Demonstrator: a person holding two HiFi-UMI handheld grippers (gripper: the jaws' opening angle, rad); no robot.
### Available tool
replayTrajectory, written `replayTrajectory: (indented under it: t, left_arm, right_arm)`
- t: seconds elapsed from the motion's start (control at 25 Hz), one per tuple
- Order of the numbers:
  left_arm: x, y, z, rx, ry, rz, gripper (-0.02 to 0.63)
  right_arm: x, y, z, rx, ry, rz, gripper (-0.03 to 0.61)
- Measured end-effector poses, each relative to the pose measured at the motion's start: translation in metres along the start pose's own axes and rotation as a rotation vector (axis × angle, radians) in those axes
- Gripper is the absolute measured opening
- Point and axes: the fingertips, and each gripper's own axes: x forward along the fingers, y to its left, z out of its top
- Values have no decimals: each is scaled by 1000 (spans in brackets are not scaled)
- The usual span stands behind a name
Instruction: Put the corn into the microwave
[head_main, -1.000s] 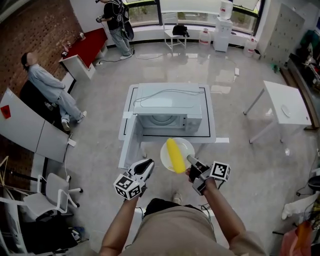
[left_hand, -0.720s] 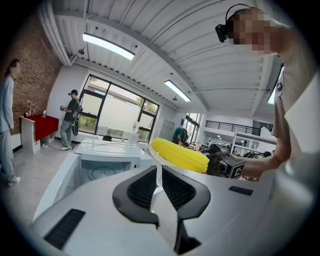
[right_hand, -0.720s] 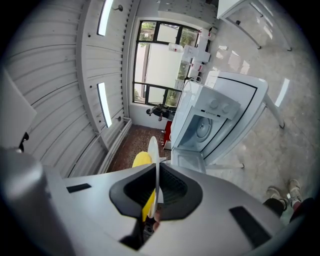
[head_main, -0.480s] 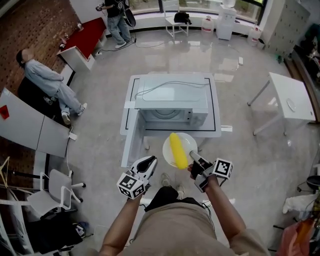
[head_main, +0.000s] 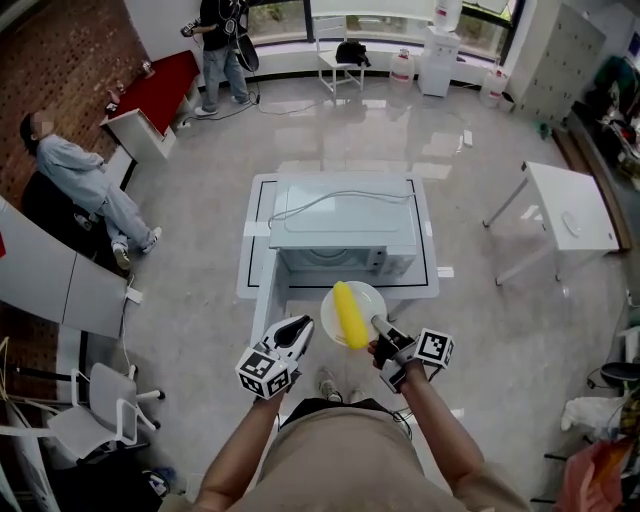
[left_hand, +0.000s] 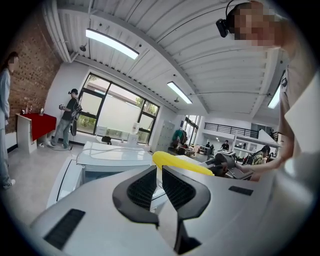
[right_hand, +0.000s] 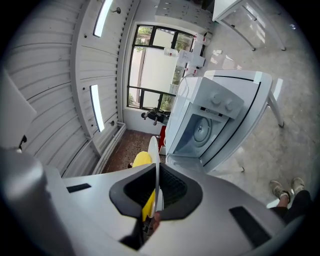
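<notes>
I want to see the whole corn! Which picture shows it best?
The head view: the whole corn shows on the plate. The left gripper view shows its side, partly behind the left tongs. The right gripper view shows only a yellow bit behind the plate's edge.

The head view looks steeply down from above the person, well back from the left gripper (head_main: 300, 326), right gripper (head_main: 378, 322), microwave (head_main: 340, 215) and white table (head_main: 262, 200). The left gripper view sits just behind its fingers (left_hand: 142, 187), facing almost level past their tips at the microwave front, with the corn (left_hand: 182, 162) close on the right of the tips. The right gripper view is rolled sideways, with a plate (right_hand: 155, 150) edge-on between its fingers and the open cavity beyond them. All three views share the microwave and corn
</notes>
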Motion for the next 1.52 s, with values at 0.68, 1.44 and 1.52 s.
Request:
replayTrajectory:
  t: [0.68,1.44,1.52]
  left_arm:
    - [27,54,3,5,36,-62,22]
    - [63,91,-19,33,109,10,22]
    - [70,95,-19,30,111,17,22]
  right_arm:
    - [51,-29,12,-17,-47,-37,18]
    - [101,-104,40,-3,-30,-71,18]
    - [108,-116,45,1,-33,-79,18]
